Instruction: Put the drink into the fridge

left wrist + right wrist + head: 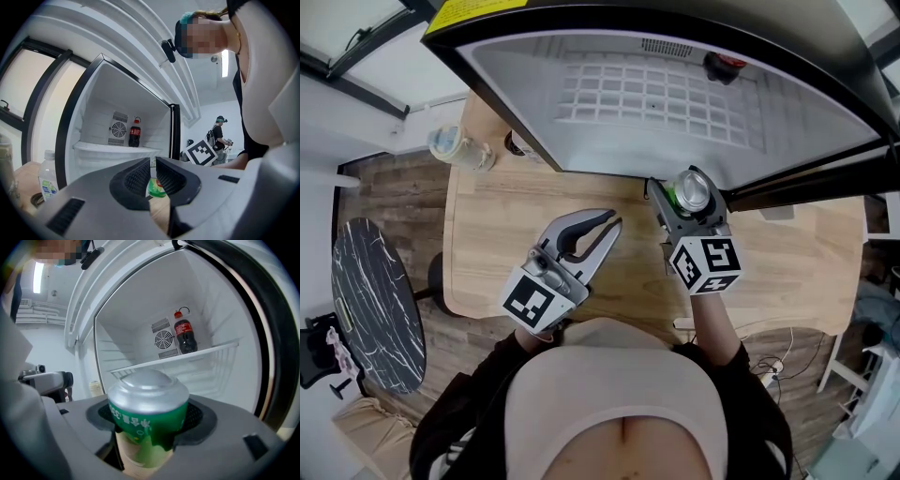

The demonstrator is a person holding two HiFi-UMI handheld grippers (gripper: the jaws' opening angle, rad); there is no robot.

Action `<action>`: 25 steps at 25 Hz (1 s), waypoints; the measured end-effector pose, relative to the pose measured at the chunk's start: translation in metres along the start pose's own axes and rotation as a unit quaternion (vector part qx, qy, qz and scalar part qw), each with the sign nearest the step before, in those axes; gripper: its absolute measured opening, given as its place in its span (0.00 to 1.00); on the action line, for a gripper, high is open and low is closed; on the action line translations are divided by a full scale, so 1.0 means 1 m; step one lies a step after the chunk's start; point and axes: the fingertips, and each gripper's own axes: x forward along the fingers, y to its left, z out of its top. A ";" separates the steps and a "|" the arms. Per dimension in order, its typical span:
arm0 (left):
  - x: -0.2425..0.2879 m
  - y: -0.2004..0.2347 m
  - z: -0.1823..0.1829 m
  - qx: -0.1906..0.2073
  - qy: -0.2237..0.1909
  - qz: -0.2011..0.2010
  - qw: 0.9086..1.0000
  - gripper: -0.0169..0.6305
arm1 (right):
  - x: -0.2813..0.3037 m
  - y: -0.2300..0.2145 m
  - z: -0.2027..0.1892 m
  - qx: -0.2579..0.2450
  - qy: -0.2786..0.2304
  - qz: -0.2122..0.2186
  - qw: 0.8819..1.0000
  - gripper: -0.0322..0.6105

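A green drink can with a silver top (692,189) (147,420) stands upright in my right gripper (686,199) (149,427), whose jaws are shut on its sides. It hangs just in front of the open fridge (656,94), a little below its white wire shelf (187,363). A cola bottle with a red cap (185,336) (134,133) (725,66) stands at the back of that shelf. My left gripper (609,223) (152,177) is over the wooden table, left of the can, jaws shut and holding nothing. Past its jaws the can (157,188) shows.
The wooden table (497,234) bears a clear water bottle (459,148) (48,180) at its far left corner. The fridge's black frame (811,183) juts out on the right. A round black marble table (375,300) stands at the left. Another person (219,133) stands far off.
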 end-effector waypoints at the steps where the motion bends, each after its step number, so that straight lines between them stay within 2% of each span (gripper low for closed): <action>1: -0.001 0.001 -0.001 -0.001 0.001 0.002 1.000 0.09 | 0.002 -0.001 -0.001 0.000 0.001 0.000 1.000 0.58; 25: -0.009 0.016 -0.015 -0.008 0.018 0.029 0.999 0.09 | 0.064 -0.023 -0.013 -0.044 0.015 -0.007 0.999 0.59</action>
